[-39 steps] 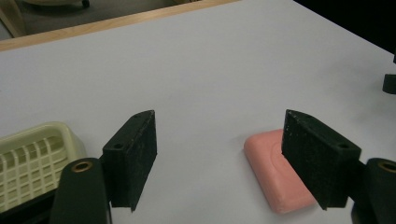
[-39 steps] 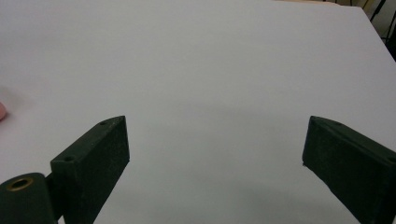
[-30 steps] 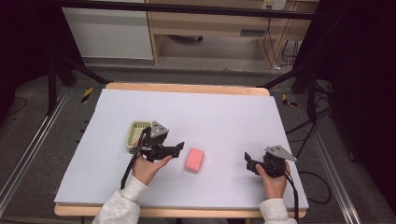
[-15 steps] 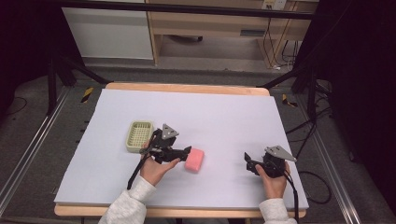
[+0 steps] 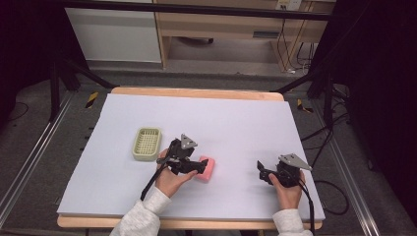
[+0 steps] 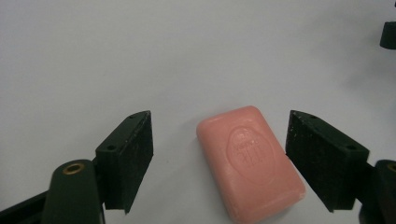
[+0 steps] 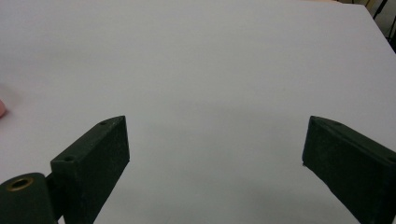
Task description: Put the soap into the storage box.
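Note:
A pink bar of soap (image 5: 206, 168) lies flat on the white table sheet (image 5: 236, 123), near the front middle. My left gripper (image 5: 199, 167) is at the soap's left side, open. In the left gripper view the soap (image 6: 250, 161) lies between the two black jaws, closer to the right one, with neither jaw touching it. My right gripper (image 5: 261, 172) rests near the front right of the table, open, with bare sheet between its jaws (image 7: 215, 154). A sliver of the soap (image 7: 2, 108) shows at the left edge of the right gripper view.
A pale green slotted soap dish (image 5: 147, 143) stands left of the left gripper. The table's wooden edge (image 5: 196, 92) runs along the back. Dark stands and cables (image 5: 324, 132) flank the table on the floor.
My left gripper has moved right, away from the soap dish, until its open jaws straddle the pink soap. The right gripper has stayed put.

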Motion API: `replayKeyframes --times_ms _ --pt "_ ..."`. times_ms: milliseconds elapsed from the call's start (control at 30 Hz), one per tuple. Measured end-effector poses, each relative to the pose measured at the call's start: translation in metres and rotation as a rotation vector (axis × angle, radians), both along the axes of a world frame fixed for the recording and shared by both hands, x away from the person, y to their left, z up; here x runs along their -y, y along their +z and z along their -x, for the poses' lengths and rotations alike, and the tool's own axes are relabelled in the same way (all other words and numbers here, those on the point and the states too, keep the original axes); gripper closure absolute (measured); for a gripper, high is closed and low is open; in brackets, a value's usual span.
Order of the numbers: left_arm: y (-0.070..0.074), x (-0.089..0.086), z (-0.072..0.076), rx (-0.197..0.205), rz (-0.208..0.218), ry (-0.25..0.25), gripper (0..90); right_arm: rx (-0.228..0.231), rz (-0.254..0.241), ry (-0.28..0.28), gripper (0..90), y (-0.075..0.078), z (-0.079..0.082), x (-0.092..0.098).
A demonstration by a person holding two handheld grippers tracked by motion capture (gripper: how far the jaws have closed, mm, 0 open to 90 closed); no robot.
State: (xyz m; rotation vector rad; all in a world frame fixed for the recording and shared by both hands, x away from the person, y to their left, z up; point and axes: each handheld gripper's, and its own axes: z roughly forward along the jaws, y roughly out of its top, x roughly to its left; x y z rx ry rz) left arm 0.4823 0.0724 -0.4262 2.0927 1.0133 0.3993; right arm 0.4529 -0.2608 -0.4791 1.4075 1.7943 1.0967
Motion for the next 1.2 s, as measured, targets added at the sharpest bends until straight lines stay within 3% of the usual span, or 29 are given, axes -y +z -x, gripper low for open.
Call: replayKeyframes --times_ms 1200 --pt "-0.021 0.028 -0.002 -0.095 -0.087 -0.018 19.6 -0.01 0.004 0.001 8.0 -0.001 0.0 0.0"
